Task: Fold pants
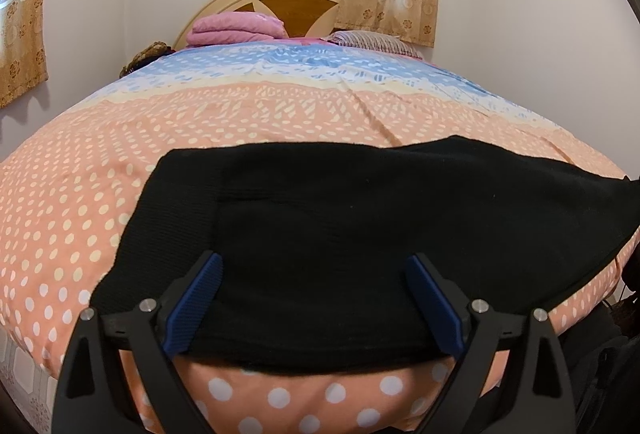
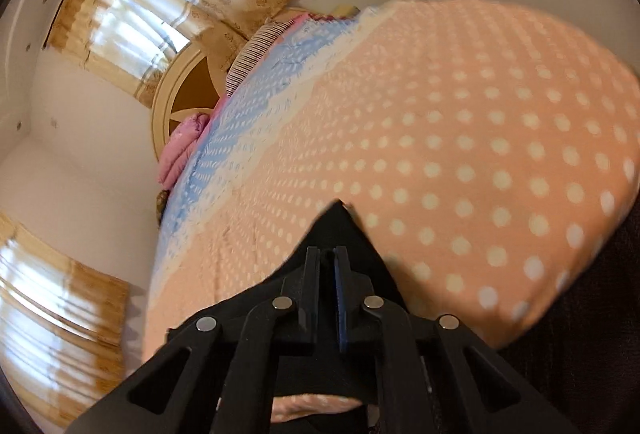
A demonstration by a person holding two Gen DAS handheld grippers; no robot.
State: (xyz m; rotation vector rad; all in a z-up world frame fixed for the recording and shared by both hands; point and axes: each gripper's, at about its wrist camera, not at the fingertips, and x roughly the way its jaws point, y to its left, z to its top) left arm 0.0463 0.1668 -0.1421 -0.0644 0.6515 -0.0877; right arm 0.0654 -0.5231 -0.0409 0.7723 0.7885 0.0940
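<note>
We held the left gripper [image 1: 314, 298] spread wide, its blue pads [image 1: 196, 308] standing apart over the near hem of the black pants [image 1: 320, 218] and gripping nothing. The pants lay flat on the polka-dot bedspread [image 1: 72, 218], close to the bed's foot edge, with their long axis running crosswise to this gripper, from a squared end on its left out toward the right, where the cloth tapered and lifted. There, by our reading, the right gripper [image 2: 328, 266] was clamped on a point of the pants' black fabric [image 2: 340, 222], its jaws pressed together with only a thin fold between them; that view was tilted and blurred. So the right hand carried the free end, and we judged the coming fold would travel along the length toward the left gripper. Beyond the pants the bedspread ran bare toward the wooden headboard [image 1: 280, 0].
</note>
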